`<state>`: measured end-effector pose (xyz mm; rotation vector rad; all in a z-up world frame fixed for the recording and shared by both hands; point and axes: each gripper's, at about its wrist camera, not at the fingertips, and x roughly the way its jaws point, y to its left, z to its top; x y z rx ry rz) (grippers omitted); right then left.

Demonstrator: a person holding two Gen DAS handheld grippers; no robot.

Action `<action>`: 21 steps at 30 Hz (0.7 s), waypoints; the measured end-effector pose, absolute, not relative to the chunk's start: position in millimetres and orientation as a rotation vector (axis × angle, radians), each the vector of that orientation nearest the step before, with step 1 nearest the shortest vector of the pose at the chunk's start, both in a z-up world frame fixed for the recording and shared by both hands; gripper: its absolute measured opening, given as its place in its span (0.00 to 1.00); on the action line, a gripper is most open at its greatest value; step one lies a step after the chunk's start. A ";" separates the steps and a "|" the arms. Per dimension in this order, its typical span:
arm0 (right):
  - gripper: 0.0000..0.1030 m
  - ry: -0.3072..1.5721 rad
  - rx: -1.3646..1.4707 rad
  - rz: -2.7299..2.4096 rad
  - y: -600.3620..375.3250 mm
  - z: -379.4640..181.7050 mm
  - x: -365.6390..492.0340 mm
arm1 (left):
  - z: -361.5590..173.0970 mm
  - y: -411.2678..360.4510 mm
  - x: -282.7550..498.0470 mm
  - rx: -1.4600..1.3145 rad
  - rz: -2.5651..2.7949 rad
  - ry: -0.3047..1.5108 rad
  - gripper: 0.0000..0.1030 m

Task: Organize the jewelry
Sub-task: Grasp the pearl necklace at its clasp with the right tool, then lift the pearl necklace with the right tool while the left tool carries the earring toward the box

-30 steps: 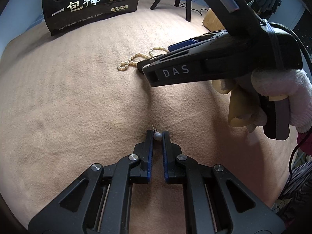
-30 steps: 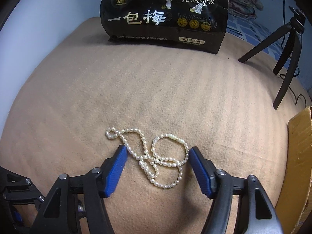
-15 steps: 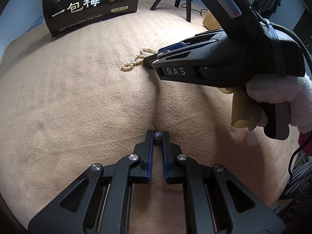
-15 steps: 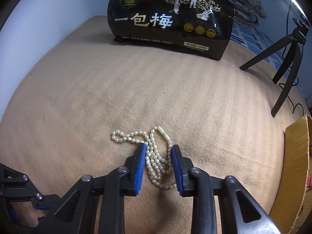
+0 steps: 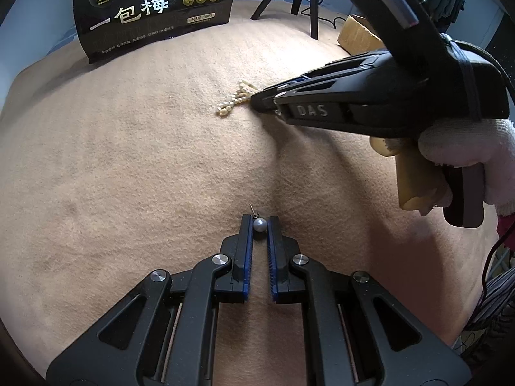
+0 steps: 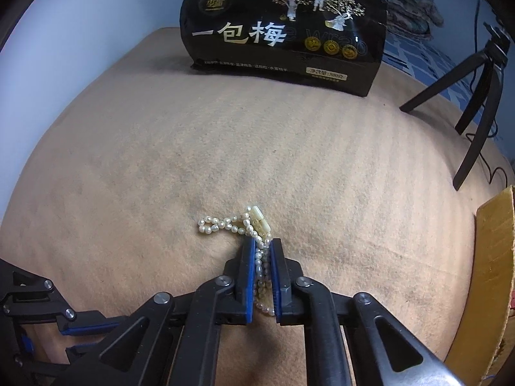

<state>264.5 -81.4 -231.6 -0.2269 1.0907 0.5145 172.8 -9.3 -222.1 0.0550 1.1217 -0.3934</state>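
Right wrist view: right tongs (image 6: pixel 261 247), just narrowed, pinched bunched pearl necklace (image 6: pixel 254 230) against fuzzy tan blanket (image 6: pixel 161 160). Left tongs (image 5: pixel 259 222) clamped round grey pearl earring (image 5: pixel 259 224) on thin post.

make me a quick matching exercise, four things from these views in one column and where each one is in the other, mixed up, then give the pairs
Things:
1. pearl earring
2. pearl necklace
3. black snack bag
4. tripod

Places:
A. standing at the far right of the blanket
B. pinched in the left gripper
C. bunched in the right gripper
D. upright at the far edge of the blanket

Pairs: 1-B, 2-C, 3-D, 4-A
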 end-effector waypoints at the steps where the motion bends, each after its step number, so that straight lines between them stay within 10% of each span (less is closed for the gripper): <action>1: 0.05 1.089 -0.225 0.511 -82.9 -230.8 264.1 | -221.9 -8.3 173.2 0.051 -0.394 1.123 0.07; 21: 0.04 1.026 -0.127 0.512 -126.0 -187.4 240.8 | -208.1 -3.8 171.4 0.020 -0.367 1.110 0.07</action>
